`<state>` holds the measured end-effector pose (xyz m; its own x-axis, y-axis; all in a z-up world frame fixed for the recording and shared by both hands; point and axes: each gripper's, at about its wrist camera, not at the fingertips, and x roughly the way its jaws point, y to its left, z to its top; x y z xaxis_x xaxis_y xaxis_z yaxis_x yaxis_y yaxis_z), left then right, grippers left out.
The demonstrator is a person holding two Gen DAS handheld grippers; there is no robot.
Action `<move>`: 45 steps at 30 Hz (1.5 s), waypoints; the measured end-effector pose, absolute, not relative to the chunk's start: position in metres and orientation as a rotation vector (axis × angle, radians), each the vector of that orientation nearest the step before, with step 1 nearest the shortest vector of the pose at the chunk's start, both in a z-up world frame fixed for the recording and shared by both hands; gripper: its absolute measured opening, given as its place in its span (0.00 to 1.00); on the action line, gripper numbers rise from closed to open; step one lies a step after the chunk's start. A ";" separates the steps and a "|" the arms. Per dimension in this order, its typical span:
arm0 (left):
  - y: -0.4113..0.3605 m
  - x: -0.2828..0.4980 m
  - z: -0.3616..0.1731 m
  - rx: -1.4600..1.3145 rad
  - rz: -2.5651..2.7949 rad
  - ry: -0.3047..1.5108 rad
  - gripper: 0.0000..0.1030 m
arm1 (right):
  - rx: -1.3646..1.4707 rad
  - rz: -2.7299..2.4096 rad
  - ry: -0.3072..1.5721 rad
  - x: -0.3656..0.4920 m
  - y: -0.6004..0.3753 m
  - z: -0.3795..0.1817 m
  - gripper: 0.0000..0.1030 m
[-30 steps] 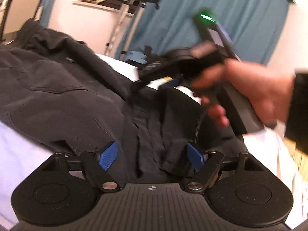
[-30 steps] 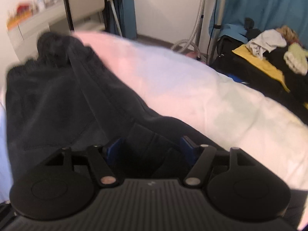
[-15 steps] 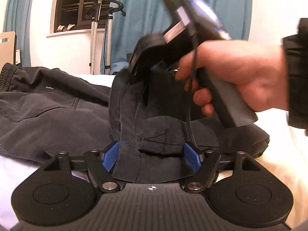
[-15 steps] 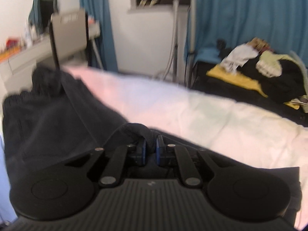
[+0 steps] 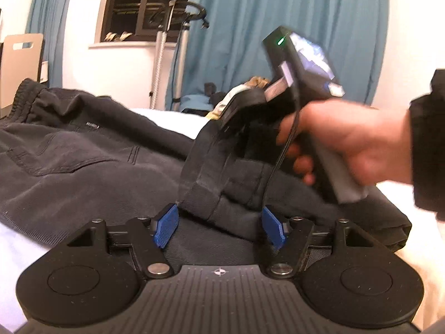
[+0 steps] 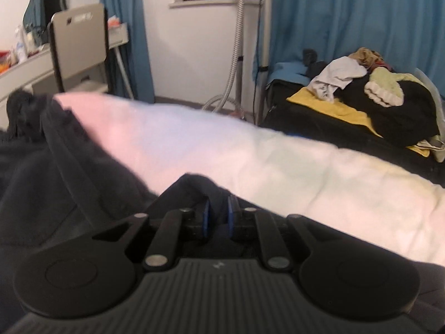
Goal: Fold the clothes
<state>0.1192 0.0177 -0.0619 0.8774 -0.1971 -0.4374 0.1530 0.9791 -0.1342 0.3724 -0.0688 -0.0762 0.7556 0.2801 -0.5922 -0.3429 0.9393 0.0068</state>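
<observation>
I cannot see whether the right gripper (image 6: pixel 218 217) pads touch the trousers (image 6: pixel 69 194); motion blur smears the hand (image 5: pixel 347 142), and the left frame edge crops the trousers.

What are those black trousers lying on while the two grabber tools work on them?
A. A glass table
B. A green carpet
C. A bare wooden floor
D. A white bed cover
D: the black trousers are spread across a white bed cover, which shows pale and soft around and beyond the dark cloth in both wrist views.
</observation>
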 end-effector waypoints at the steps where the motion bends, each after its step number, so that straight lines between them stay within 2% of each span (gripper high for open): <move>1: 0.020 0.119 -0.062 -0.105 -0.193 0.461 0.70 | -0.089 0.349 0.626 0.370 -0.070 -0.075 0.25; 5: 0.032 0.109 -0.056 -0.149 -0.237 0.397 0.70 | -0.009 0.445 0.594 0.350 -0.086 -0.048 0.33; 9: 0.033 0.097 -0.045 -0.183 -0.285 0.304 0.76 | 0.048 0.479 0.524 0.302 -0.123 -0.013 0.42; 18: -0.009 0.073 -0.039 -0.040 -0.489 0.234 0.81 | 0.229 0.283 0.407 0.170 -0.242 0.006 0.43; 23: -0.038 0.063 -0.044 0.024 -0.602 0.258 0.81 | 0.259 0.150 0.328 0.144 -0.282 -0.020 0.44; 30: -0.072 0.055 -0.043 0.084 -0.759 0.251 0.82 | 0.303 0.068 0.391 0.167 -0.294 -0.066 0.44; 37: -0.071 0.074 -0.047 -0.122 -0.792 0.317 0.84 | 0.311 -0.064 0.396 0.177 -0.321 -0.088 0.49; 40: -0.060 0.099 -0.048 -0.176 -0.658 0.328 0.84 | 0.473 -0.094 0.434 0.178 -0.344 -0.096 0.49; 44: -0.036 0.145 -0.051 -0.285 -0.407 0.342 0.82 | 0.501 -0.065 0.452 0.175 -0.338 -0.098 0.49; 45: -0.032 0.156 -0.053 -0.296 -0.330 0.367 0.79 | 0.505 -0.052 0.457 0.175 -0.334 -0.099 0.49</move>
<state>0.1556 -0.0323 -0.0534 0.8816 -0.3649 -0.2995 0.2594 0.9045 -0.3385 0.1747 -0.3344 -0.0989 0.8984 0.0630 -0.4346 0.1586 0.8763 0.4549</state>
